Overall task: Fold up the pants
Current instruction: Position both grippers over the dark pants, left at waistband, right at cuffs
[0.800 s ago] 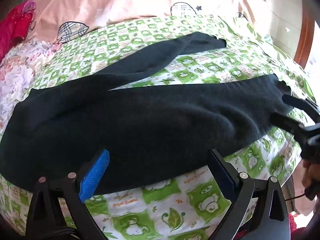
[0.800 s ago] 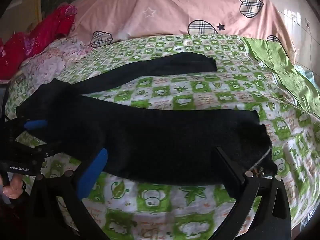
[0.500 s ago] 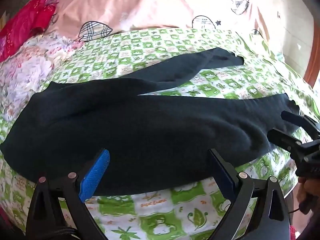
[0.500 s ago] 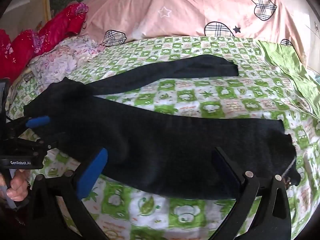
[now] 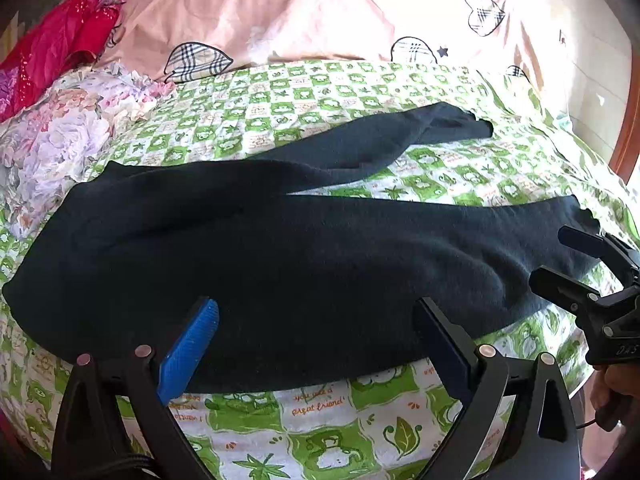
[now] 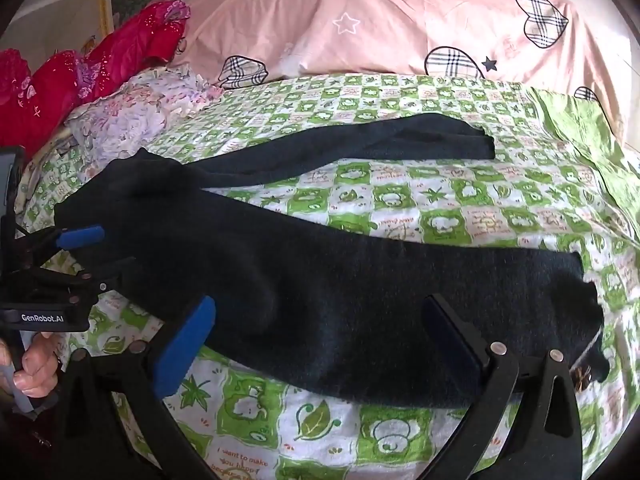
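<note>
Black pants (image 5: 304,256) lie spread on a green-and-white checked bedsheet (image 5: 320,408), waist to the left, two legs splayed to the right. My left gripper (image 5: 316,340) is open, its fingers just above the near edge of the seat. The pants also show in the right wrist view (image 6: 360,292). My right gripper (image 6: 320,340) is open over the near leg, close to its hem. The right gripper also shows in the left wrist view (image 5: 560,260) at the near leg's hem. The left gripper also shows in the right wrist view (image 6: 96,252) by the waist.
A pink quilt with checked hearts (image 5: 320,16) is piled at the back. Red cloth (image 5: 60,40) and a floral pillow (image 5: 60,136) lie at the back left. A green sheet (image 6: 592,140) lies at the right. The bed's near edge is just below the grippers.
Both grippers have drawn back and risen a little, so more of the bed and quilt shows. The pants lie as before. Both grippers stay open.
</note>
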Available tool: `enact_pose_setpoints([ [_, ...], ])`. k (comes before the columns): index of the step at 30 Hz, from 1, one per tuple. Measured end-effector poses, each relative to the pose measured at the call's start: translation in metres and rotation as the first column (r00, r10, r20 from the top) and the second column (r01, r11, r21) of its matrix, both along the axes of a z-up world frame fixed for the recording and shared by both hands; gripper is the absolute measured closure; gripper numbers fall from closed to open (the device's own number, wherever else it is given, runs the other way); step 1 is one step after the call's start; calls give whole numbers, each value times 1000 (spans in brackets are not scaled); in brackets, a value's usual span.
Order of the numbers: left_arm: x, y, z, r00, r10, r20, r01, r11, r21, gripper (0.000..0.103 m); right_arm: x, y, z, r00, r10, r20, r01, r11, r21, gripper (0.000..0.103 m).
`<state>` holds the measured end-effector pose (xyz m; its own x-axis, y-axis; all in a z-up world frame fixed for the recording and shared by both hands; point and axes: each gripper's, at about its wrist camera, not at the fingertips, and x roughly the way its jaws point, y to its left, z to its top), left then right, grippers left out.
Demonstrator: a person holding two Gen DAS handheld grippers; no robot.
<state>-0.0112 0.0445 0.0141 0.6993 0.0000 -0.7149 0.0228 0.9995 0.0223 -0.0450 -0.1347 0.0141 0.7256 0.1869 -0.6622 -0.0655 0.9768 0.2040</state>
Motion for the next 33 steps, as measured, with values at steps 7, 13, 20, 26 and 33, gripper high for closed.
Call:
enact_pose_setpoints([
  [7,2,1,3,1000,3,8,-3,1000,7,5,7,2,6,1000,14,10,-14,1000,9,0],
  [13,1,0,0,1000,4,11,-4,1000,13,5,8,1,6,1000,22,17,-22,1000,11,0],
  [20,-2,-1,2,1000,5,14,-5,1000,8,5,8,1,4,1000,25,13,-25,1000,8,0],
  [26,-4,-3,4,1000,-2,21,2,1000,14,4,7,-1,2,1000,21,10,-21,1000,20,0],
  [33,-4,-1,4,1000,-2,15,2,1000,11,4,4,-3,0,1000,14,6,-14,1000,28,0],
])
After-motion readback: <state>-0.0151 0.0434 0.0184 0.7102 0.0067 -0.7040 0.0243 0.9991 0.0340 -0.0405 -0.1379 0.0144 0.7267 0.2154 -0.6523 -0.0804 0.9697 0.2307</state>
